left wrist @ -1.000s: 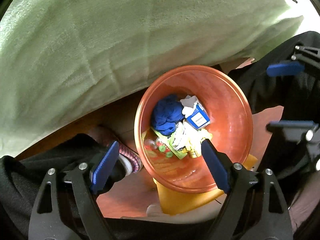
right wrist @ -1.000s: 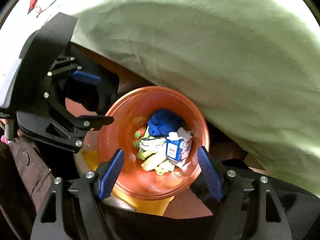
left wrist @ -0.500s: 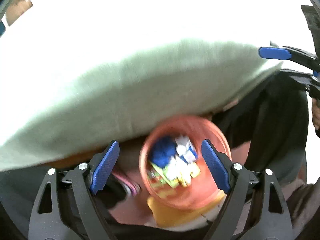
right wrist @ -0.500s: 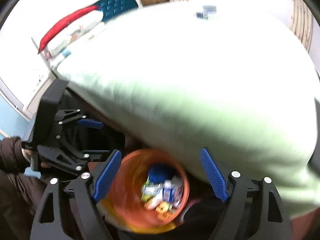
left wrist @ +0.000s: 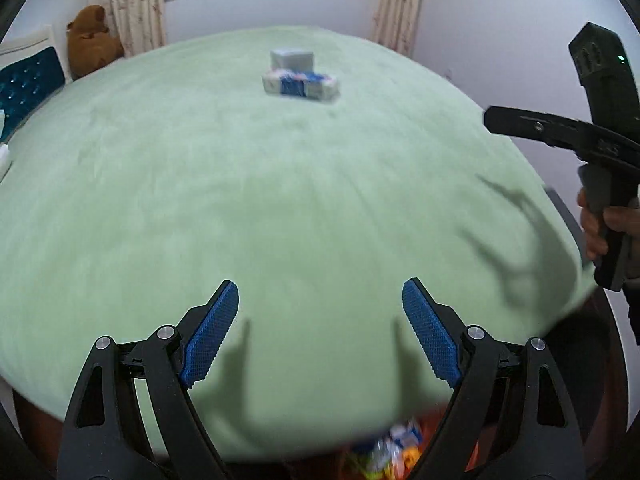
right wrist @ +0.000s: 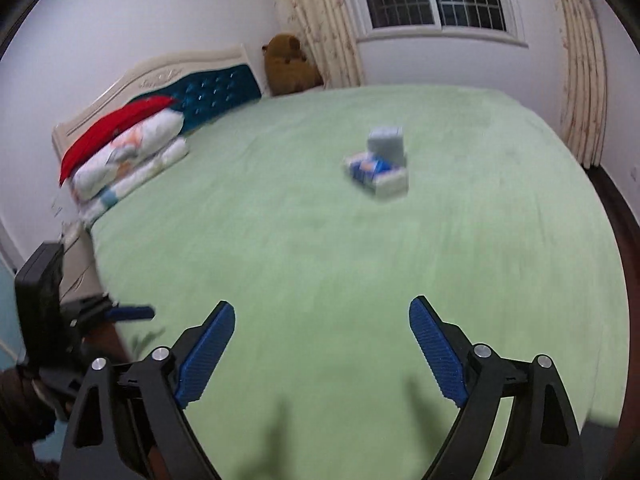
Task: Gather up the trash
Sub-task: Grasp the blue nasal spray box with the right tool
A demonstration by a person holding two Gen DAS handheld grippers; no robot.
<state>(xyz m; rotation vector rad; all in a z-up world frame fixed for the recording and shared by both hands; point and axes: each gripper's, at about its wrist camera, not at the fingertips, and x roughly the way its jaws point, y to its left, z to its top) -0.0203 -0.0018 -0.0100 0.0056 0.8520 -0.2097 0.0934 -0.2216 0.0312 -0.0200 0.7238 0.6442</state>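
Note:
Two small cartons lie on the green bed: a blue-and-white one (left wrist: 301, 87) lying flat and a pale grey one (left wrist: 291, 59) just behind it. They also show in the right wrist view, the blue-and-white carton (right wrist: 376, 176) and the grey carton (right wrist: 386, 146). My left gripper (left wrist: 320, 320) is open and empty above the bed's near edge. My right gripper (right wrist: 322, 340) is open and empty, also far from the cartons. The orange bin with trash (left wrist: 394, 452) shows only as a blurred sliver below the bed edge.
The green bed cover (right wrist: 320, 240) fills both views. Folded bedding with a red cover (right wrist: 128, 152) lies by the headboard (right wrist: 208, 88). A brown plush toy (right wrist: 290, 66) sits in the corner by the curtains. The right gripper's body (left wrist: 596, 152) shows at right.
Both grippers have swung up from over the orange bin to look across the bed. The bin has dropped out of view and the cartons have come into view.

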